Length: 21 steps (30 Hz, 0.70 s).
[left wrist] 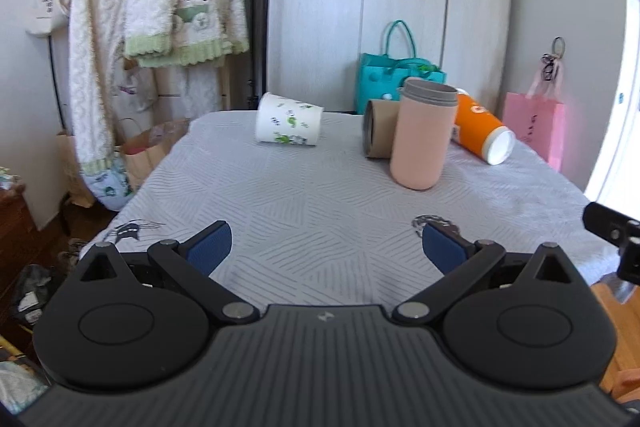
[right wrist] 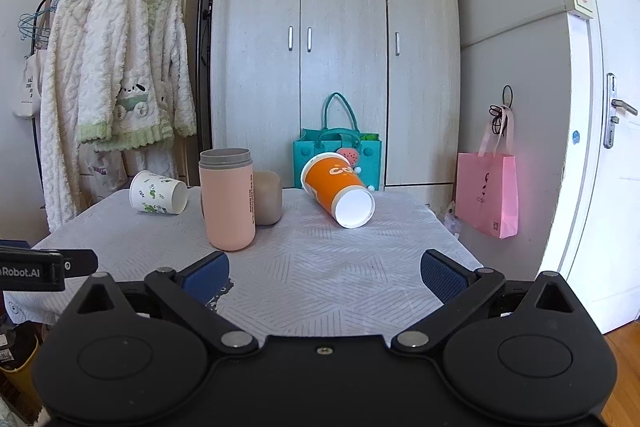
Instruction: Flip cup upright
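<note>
A pink tumbler with a grey rim stands upright on the table. A white paper cup with green prints lies on its side at the far left. An orange cup lies on its side at the right, white base toward me. A brown cup lies just behind the tumbler. My left gripper is open and empty over the near table. My right gripper is open and empty, also near the front edge.
The table has a grey patterned cloth. A teal bag and a wardrobe stand behind it. A pink bag hangs at the right. Robes hang on a rack at the left.
</note>
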Available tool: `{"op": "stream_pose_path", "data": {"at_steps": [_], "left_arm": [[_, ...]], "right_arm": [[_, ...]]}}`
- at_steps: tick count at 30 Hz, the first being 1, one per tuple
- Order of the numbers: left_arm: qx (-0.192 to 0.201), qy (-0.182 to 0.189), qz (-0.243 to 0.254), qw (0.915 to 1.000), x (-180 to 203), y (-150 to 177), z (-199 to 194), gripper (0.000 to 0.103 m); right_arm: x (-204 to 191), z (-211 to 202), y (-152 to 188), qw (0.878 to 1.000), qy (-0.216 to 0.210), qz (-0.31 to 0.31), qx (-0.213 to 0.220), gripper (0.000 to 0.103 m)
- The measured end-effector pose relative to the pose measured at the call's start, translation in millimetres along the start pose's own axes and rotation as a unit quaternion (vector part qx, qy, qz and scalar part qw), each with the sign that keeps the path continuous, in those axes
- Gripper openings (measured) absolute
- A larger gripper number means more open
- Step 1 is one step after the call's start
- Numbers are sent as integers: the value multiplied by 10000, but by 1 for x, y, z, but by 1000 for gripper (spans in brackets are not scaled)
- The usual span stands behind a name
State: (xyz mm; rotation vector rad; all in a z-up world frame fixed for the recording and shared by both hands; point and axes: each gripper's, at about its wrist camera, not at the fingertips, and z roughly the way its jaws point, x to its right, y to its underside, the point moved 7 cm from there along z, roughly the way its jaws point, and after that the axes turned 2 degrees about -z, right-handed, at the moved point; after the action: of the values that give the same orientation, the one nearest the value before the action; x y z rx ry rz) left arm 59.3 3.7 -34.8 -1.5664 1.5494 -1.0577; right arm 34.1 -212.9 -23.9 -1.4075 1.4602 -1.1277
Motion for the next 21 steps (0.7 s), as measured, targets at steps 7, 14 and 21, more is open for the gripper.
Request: {"op": "stream_pose_path", "data": {"at_steps": [7, 14, 21], "left_arm": [[-36, 122, -3, 9999, 0, 1, -1, 103], [-35, 12, 2, 10000, -3, 2, 1, 103], [-116, -4, 81, 9999, -6, 8, 5, 103]], "right_arm": [[-2, 2, 1, 10000, 47, -34, -12, 103], [-4, 5, 2, 10000, 81, -31, -21, 103], [-3, 4, 3, 9999, 111, -2, -27, 103]]}}
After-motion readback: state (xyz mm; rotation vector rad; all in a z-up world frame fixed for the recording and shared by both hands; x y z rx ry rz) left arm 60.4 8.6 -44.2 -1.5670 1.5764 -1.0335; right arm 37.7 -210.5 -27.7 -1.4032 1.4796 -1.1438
